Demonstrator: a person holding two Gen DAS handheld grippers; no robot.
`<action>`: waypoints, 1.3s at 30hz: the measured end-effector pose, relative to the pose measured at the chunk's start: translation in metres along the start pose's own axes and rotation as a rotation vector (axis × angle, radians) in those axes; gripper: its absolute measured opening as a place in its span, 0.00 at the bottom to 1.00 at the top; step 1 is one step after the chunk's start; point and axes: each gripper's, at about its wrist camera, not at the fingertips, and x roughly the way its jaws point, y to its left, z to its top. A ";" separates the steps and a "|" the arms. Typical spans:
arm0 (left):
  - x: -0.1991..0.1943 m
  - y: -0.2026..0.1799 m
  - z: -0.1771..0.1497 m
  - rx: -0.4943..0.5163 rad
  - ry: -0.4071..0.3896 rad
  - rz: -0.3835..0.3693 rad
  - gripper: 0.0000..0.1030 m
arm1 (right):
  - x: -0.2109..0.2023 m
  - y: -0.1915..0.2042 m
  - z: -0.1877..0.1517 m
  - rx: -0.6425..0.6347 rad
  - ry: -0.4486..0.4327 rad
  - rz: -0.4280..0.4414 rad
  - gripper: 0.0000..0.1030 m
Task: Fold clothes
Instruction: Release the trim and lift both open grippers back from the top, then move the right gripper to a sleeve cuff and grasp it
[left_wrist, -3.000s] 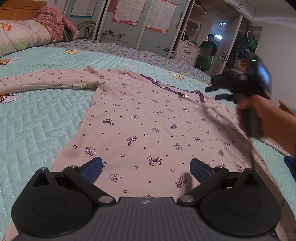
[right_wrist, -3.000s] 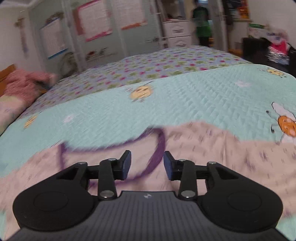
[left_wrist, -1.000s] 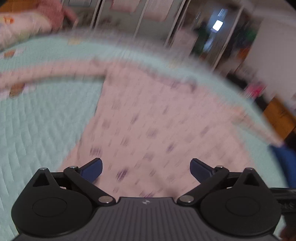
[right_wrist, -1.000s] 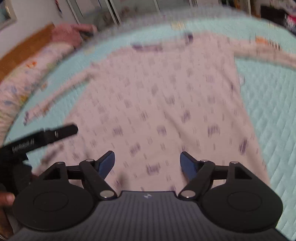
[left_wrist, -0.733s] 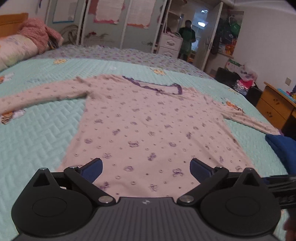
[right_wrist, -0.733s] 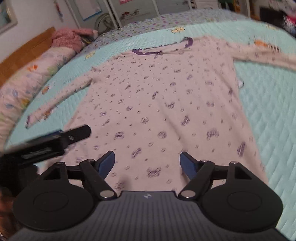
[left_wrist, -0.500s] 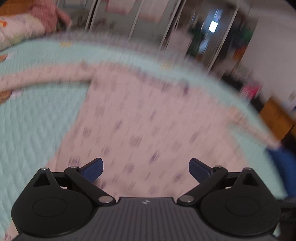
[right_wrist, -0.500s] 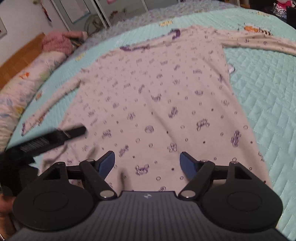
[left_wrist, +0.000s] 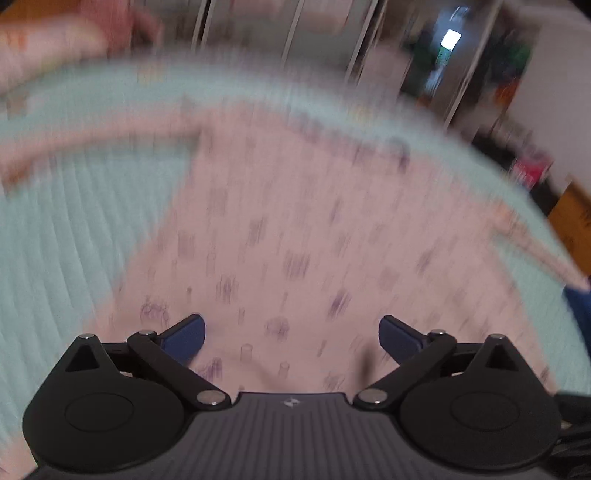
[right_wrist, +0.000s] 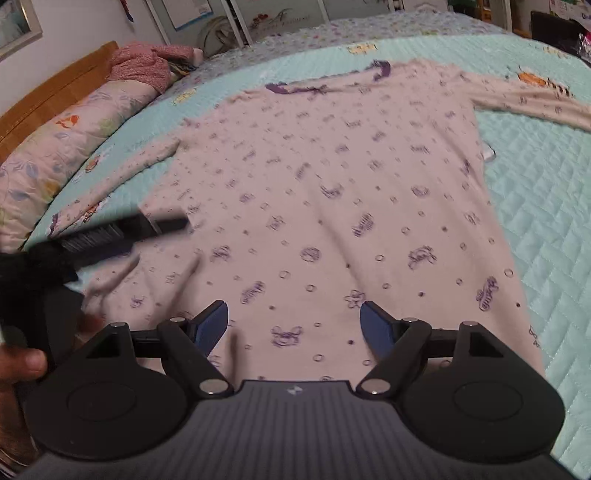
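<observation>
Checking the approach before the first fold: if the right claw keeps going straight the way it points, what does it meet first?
Most likely the pink printed shirt, lying flat on the teal quilt. The right claw is open, angled down over the hem end, with nothing between its fingers. Height above the fabric is unclear.

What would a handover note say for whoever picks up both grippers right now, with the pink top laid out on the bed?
Left gripper: open, empty, over the hem end of the pink long-sleeved top; its view is motion-blurred.
Right gripper: open, empty, also over the hem end, beside the left.
Top: spread flat, front up, on the teal quilt, purple-trimmed neckline at the far end, both sleeves stretched out to the sides.
Done: garment looks laid out and fairly smooth.
Left: every fold; no sleeve or side is turned in yet. Probably start by gripping the hem or a sleeve.
</observation>
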 end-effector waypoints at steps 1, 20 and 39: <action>-0.004 0.001 0.001 0.003 -0.026 0.003 0.98 | -0.003 -0.004 0.002 0.022 -0.006 0.011 0.77; -0.022 0.046 0.004 -0.216 -0.158 0.011 1.00 | -0.189 -0.090 0.300 0.093 -0.843 -0.755 0.79; -0.067 0.171 0.004 -0.656 -0.294 0.309 1.00 | 0.034 0.095 0.089 -0.237 0.002 0.037 0.80</action>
